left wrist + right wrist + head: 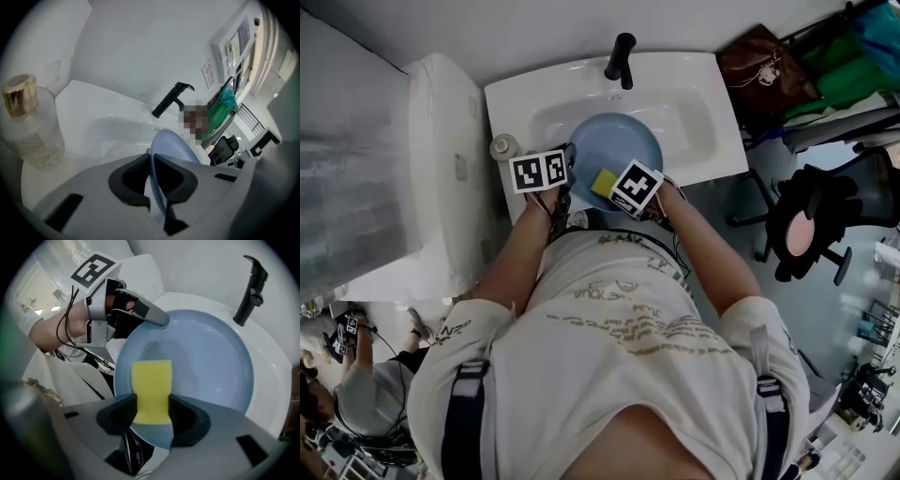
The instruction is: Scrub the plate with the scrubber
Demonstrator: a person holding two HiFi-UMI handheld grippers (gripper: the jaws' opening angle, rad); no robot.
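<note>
A light blue plate point(617, 145) is held tilted over the white sink point(698, 112). My left gripper point(565, 173) is shut on the plate's left rim; in the left gripper view the plate point(171, 143) shows edge-on between the dark pads of my left gripper point(154, 180). My right gripper point(151, 416) is shut on a yellow scrubber point(151, 390), which lies flat against the plate's near face point(206, 362). In the head view the scrubber point(603, 182) shows at the plate's lower edge, next to my right gripper point(619, 192).
A black tap point(622, 58) stands at the back of the sink. A glass bottle with a gold cap point(28, 126) sits on the counter left of the basin. Left of the sink stands a white toilet point(422, 169); an office chair point(811, 225) is to the right.
</note>
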